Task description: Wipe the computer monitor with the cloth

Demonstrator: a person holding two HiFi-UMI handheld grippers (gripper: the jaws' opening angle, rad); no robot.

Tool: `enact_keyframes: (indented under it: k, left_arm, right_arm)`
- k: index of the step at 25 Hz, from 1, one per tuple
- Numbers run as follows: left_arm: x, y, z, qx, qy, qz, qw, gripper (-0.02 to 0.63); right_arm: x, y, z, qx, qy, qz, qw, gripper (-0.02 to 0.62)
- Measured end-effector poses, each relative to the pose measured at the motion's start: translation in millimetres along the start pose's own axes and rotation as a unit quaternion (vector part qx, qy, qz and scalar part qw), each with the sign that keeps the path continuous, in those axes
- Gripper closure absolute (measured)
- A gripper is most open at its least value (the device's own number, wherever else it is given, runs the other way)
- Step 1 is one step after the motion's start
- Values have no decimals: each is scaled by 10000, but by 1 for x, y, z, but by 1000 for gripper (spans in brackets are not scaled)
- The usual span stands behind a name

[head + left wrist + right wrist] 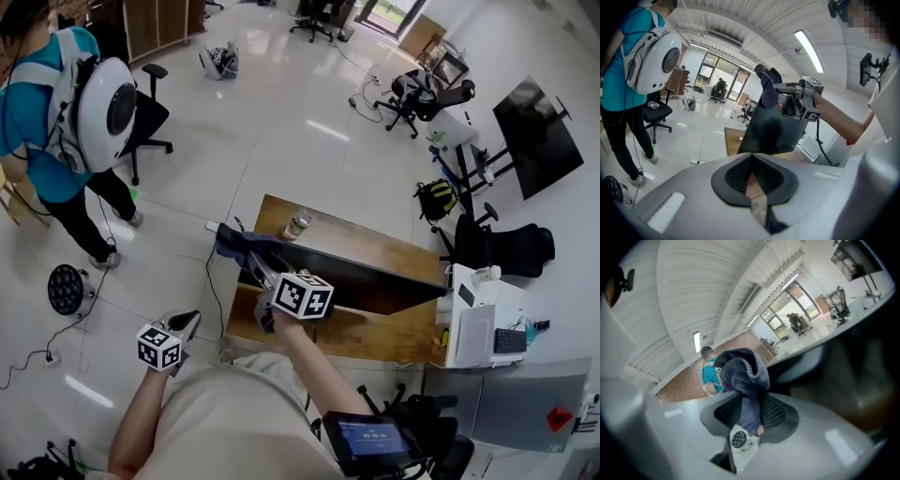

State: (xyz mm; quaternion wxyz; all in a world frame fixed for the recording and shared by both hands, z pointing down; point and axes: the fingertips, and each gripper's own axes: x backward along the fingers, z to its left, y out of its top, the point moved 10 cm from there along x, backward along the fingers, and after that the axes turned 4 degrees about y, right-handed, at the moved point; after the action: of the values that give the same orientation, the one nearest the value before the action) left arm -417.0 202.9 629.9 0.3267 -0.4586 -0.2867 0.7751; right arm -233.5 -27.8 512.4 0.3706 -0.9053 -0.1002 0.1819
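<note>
The right gripper [751, 408] is clamping the cloth [743, 371] and holding it at the monitor's [375, 284] left end, at the middle of the head view. The left gripper [750, 161] is hanging closed and empty at lower left. Wiping looks barely begun, with most of the screen left to do.

A wooden desk [375, 246] lay beneath and beyond the right gripper [255, 264]. What looked like a small glass jar [296, 226] stood just past that gripper, near the desk's far edge. Well off to the left gripper's [187, 321] left and farther out, a person in a teal shirt [28, 112] wore a white backpack [94, 117], beside a black office chair [150, 114]. A white cabinet [478, 328] stood to the right gripper's right.
</note>
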Motion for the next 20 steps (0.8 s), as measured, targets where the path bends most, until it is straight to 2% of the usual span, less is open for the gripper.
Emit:
enact_keyframes:
  k: [12,20]
  left_arm:
    - [-34,17,-31,-253,-181,140,9994,627]
    - [-70,38,-78,-273,-296,129,9991,627]
  right_arm:
    - [84,22,-42,-500,-211,-468,9974,497]
    - [148,38,-83,-713,-385,-519,9954,497]
